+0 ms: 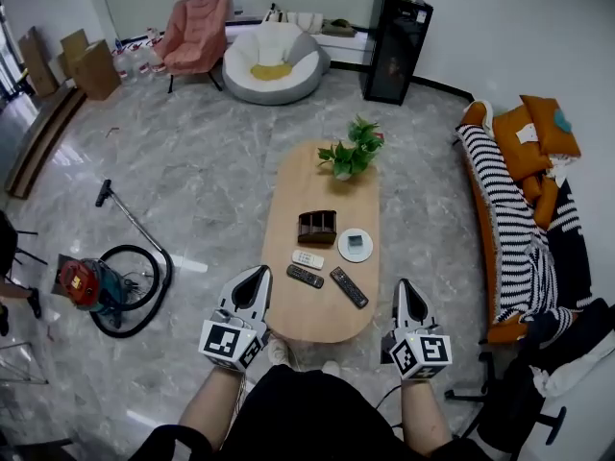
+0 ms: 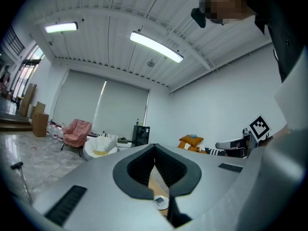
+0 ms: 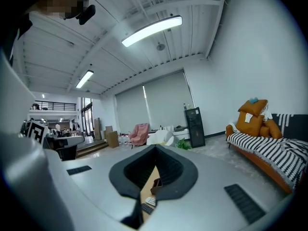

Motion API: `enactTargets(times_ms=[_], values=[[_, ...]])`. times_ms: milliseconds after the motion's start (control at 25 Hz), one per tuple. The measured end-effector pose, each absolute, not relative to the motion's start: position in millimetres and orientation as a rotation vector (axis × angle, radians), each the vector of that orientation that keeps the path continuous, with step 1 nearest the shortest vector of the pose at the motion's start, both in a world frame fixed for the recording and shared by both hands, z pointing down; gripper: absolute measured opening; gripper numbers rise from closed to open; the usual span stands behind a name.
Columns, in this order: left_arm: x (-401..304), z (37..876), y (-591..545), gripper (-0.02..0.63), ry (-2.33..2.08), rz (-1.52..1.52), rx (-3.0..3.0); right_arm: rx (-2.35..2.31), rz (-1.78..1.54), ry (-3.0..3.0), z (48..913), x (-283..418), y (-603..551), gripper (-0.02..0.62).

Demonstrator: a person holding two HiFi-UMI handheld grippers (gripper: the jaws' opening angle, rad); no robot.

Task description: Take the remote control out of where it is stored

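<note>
A brown storage holder [image 1: 317, 227] stands at the middle of the oval wooden table [image 1: 322, 176]. In front of it on the tabletop lie a white remote [image 1: 307, 258] and two black remotes [image 1: 305, 276] [image 1: 349, 287]. I cannot tell what is inside the holder. My left gripper [image 1: 261, 273] hovers at the table's near left edge and is shut and empty. Off the near right edge is my right gripper [image 1: 405, 284], also shut and empty. Past the right gripper's jaws [image 3: 155, 149] the holder [image 3: 156, 186] and the white remote [image 3: 150, 201] show.
A white round dish [image 1: 355, 245] sits right of the holder, a potted plant [image 1: 351, 150] at the far end. A vacuum cleaner [image 1: 91, 284] and its hose lie on the floor at left. A striped sofa [image 1: 509, 229] runs along the right. The person's feet stand at the table's near end.
</note>
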State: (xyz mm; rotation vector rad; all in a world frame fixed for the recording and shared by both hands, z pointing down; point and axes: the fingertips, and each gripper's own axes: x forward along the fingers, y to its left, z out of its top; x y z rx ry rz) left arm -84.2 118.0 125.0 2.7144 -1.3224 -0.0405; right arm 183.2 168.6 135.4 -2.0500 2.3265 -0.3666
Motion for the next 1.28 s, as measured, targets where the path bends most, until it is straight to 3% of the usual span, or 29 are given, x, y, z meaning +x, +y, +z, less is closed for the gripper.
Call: enactTargets(times_ms=[1280], values=[[-99.1, 123.8, 106.4, 0.006, -1.313, -0.117, 2.657, -2.020, -0.398, 2.339, 125.6, 180.9, 160.9, 0.006]])
